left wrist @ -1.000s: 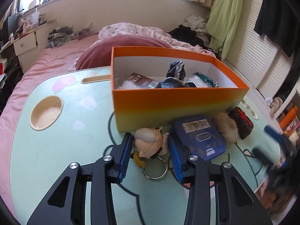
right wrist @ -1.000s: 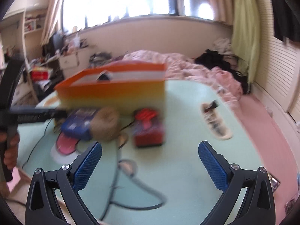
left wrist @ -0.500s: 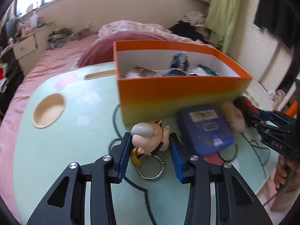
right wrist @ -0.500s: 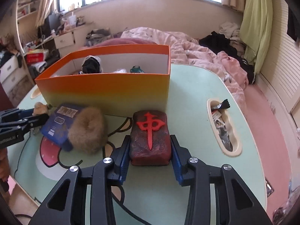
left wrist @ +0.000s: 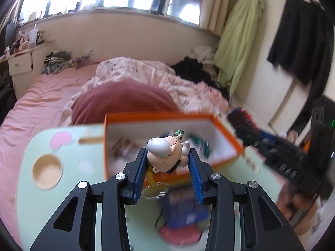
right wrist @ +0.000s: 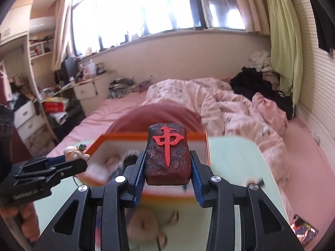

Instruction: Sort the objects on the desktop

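Nearest in the left wrist view, the left gripper (left wrist: 168, 163) is clamped on the figurine keychain (left wrist: 165, 154), pads on either side of its rounded body, jaws only part-way apart. It looks like light, hard plastic, smooth and curved (so prob. slippery if squeezed off-centre); the grip across the widest part of the body seems the sound place. Its metal ring (left wrist: 156, 189) dangles loose below, free to swing or snag on a wall. Figurine is held clear of the green table (left wrist: 27, 200), w/ the blurred blue packet (left wrist: 184, 207) lying on the table under it.

In the right wrist view, the right gripper (right wrist: 167, 167) is closed on the dark red mahjong-tile block (right wrist: 167, 156), pads flat on its two long sides, red character facing up. Looks stiff, chunky, likely heavier than the figurine; textured faces should hold well. A tan fur pompom (right wrist: 144, 228) lies blurred on the table below.

Beyond both, the orange box (left wrist: 226, 129) sits open, w/ items already inside; both held things hover at its near wall, approx. over the rim.
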`<state>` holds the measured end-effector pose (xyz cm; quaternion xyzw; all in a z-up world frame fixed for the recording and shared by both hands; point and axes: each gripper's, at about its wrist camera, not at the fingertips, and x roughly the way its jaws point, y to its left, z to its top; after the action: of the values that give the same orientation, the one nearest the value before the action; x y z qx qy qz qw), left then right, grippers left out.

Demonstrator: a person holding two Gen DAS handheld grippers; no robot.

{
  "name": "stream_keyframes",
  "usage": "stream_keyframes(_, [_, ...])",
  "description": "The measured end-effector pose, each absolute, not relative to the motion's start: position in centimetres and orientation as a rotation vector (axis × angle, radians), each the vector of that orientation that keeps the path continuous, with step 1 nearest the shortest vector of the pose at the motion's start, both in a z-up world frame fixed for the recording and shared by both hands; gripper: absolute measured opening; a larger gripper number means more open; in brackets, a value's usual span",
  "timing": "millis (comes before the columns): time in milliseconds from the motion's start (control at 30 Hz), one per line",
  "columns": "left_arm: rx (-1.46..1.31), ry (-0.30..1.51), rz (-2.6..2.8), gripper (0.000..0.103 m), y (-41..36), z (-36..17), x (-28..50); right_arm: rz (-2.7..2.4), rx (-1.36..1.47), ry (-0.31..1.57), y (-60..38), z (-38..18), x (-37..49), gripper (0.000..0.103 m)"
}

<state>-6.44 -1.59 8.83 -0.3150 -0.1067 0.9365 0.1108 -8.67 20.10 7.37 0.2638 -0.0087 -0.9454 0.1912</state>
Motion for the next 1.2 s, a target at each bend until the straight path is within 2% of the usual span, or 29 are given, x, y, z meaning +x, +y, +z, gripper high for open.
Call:
stream_keyframes(100, [-0.935,-0.370,2.809,0.041,-1.6,8.1,-8.9,-2.674,0.812,-0.010,18.9,6.0,-11.5,0.042])
stream_keyframes(133, [-0.975,-0.383,2.807,0.042,-1.6,7.4,-9.7,-2.668,0.862,0.000,18.7,5.2,-12.4,0.057])
stream_keyframes(200, [-1.088,-0.453,2.759,0.056,-1.9,5.4,-10.8,-2.660,0.950,0.030,18.4,3.7,-13.2,0.073])
stream_keyframes(233, [-1.076,-0.455,2.761,0.057,-2.0,5.0,-10.7,-2.670,0.923,0.062,18.3,3.6,-12.8,0.075])
stream_keyframes(300, [-0.982,-0.339,2.865,0.077,-1.6,5.6,-9.4,-2.690,0.881,0.123,18.3,3.5,-11.8,0.080])
stream_keyframes(367, [-0.885,-0.310,2.910,0.080,-1.5,6.8,-7.8,-2.727,0.813,0.146,18.6,4.2,-10.5,0.085])
stream_keyframes(500, [-0.788,-0.362,2.873,0.083,-2.3,9.0,-4.6,-2.749,0.709,0.089,20.1,5.5,-7.0,0.100])
stream_keyframes(633, [-0.933,-0.298,2.792,0.083,-1.7,8.2,-1.7,-2.695,0.819,0.067,21.5,3.8,-4.3,0.101])
stream_keyframes(800, [-1.115,-0.205,2.727,0.083,0.0,3.5,0.8,-2.614,1.021,0.020,23.0,0.1,-2.1,0.101])
stream_keyframes(900, [-1.226,-0.168,2.707,0.084,0.2,0.9,0.8,-2.617,1.061,0.094,22.6,-1.6,-1.0,0.101])
stream_keyframes(933, [-1.202,-0.107,2.745,0.084,0.4,0.7,1.1,-2.635,1.055,0.160,22.0,-2.3,-0.6,0.103])
stream_keyframes(967, [-1.212,-0.050,2.768,0.086,0.7,0.6,1.2,-2.658,1.034,0.211,21.7,-2.7,-0.3,0.103])
stream_keyframes(1033, [-1.210,0.007,2.791,0.095,1.1,0.3,1.3,-2.663,0.992,0.189,21.7,-3.0,0.1,0.103])
stream_keyframes(1067, [-1.205,0.002,2.784,0.103,1.2,0.2,1.3,-2.665,0.991,0.189,21.7,-3.0,0.1,0.103])
stream_keyframes(1200, [-1.203,0.015,2.774,0.103,1.5,0.0,1.4,-2.664,0.967,0.184,21.8,-3.0,0.1,0.103])
